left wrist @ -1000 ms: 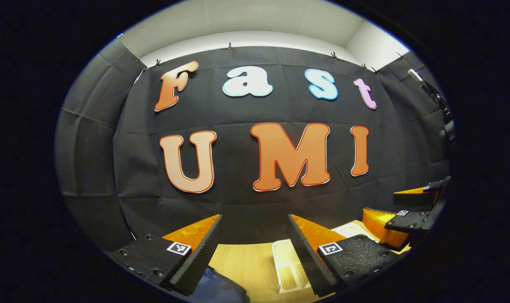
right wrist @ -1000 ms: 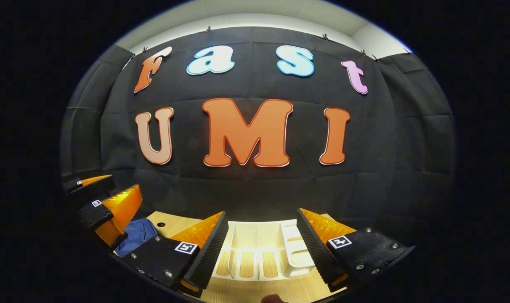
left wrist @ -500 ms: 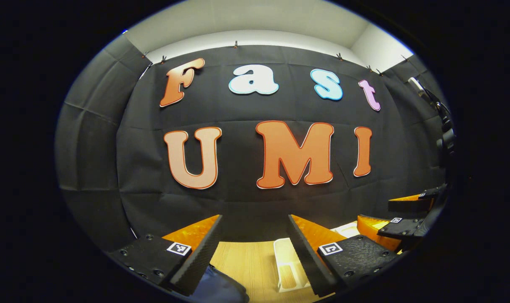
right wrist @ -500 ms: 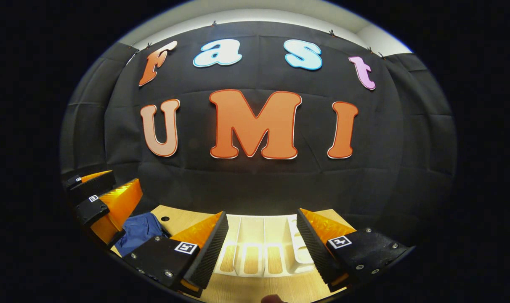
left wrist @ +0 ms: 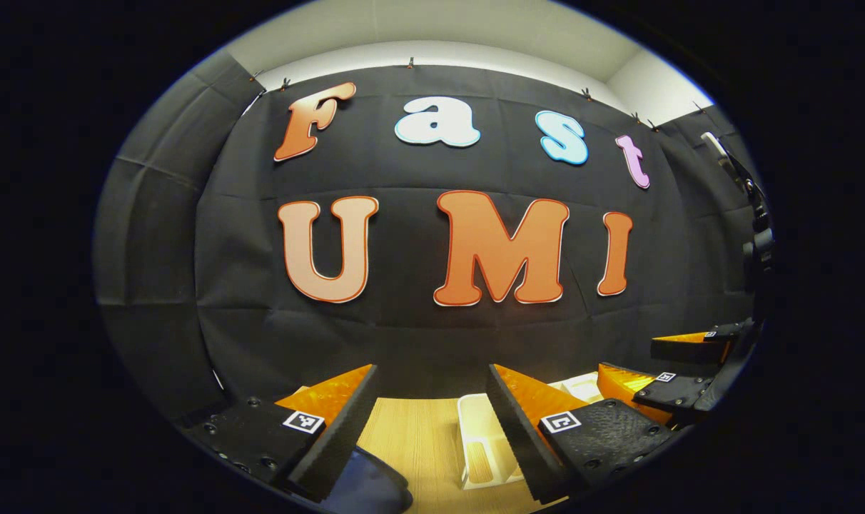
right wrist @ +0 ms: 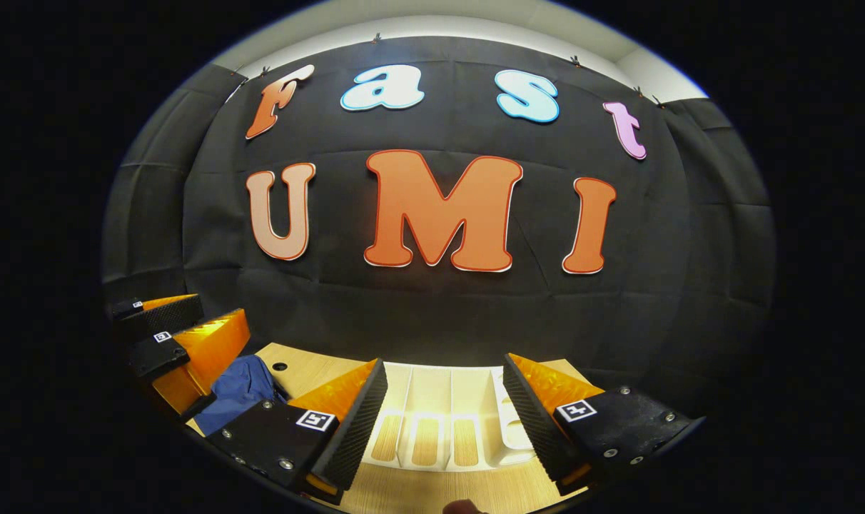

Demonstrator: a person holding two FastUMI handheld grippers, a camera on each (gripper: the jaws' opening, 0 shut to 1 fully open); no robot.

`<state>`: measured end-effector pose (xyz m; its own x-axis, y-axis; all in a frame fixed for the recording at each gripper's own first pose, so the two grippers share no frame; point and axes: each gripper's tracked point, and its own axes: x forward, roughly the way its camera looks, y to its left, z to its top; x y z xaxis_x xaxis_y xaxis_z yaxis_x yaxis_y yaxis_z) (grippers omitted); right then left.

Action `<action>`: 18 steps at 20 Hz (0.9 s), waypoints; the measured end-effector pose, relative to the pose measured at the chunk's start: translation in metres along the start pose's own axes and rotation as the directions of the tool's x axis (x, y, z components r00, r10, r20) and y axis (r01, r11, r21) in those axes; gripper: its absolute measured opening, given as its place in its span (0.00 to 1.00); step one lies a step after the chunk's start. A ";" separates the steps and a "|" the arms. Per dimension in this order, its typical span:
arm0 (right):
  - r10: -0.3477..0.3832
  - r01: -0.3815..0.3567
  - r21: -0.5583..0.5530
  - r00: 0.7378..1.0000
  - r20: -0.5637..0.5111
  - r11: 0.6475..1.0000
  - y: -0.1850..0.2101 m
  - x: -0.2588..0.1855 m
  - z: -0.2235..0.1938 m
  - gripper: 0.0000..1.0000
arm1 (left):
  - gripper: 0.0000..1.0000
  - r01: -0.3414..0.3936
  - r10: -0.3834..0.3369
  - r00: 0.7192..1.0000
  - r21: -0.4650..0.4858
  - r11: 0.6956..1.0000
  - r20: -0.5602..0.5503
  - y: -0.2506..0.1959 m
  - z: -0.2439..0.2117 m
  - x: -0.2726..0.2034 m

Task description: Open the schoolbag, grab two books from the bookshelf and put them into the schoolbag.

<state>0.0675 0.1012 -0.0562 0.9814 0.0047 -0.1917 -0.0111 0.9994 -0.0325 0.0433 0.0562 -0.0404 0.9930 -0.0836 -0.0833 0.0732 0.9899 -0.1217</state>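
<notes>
Both views have tipped down a little since a second ago, baring more table [right wrist: 432, 492]. You hold the left gripper [left wrist: 432, 421] wide apart and empty, the bag [left wrist: 365, 489] at its 7 o'clock under the left finger. Your right gripper [right wrist: 443, 421] is also wide and empty, with the white shelf [right wrist: 439, 400] between its fingers at 6 o'clock. I can see no books in its slots. By my reading nothing is done yet: opening the bag and both books remain.

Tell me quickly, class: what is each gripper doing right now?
Left gripper: open, holding nothing, above the wooden table.
Right gripper: open, holding nothing, facing the white bookshelf.
</notes>
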 end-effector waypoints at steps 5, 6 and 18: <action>-0.018 0.018 0.004 1.000 -0.025 1.000 -0.005 0.001 -0.010 0.97 | 0.94 -0.015 0.015 1.000 0.004 1.000 -0.020 0.003 -0.009 0.002; -0.024 0.024 0.004 1.000 -0.021 1.000 -0.007 0.002 -0.009 0.97 | 0.94 -0.010 0.011 1.000 0.005 1.000 -0.018 0.001 -0.009 0.003; -0.042 0.042 0.005 0.999 0.007 0.999 -0.012 -0.002 -0.007 0.97 | 0.94 0.014 -0.014 1.000 0.045 0.999 -0.011 -0.008 -0.008 0.001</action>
<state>0.0641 0.0885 -0.0627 0.9823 -0.0369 -0.1837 0.0308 0.9989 -0.0360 0.0428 0.0474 -0.0477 0.9909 -0.0983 -0.0923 0.0913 0.9928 -0.0778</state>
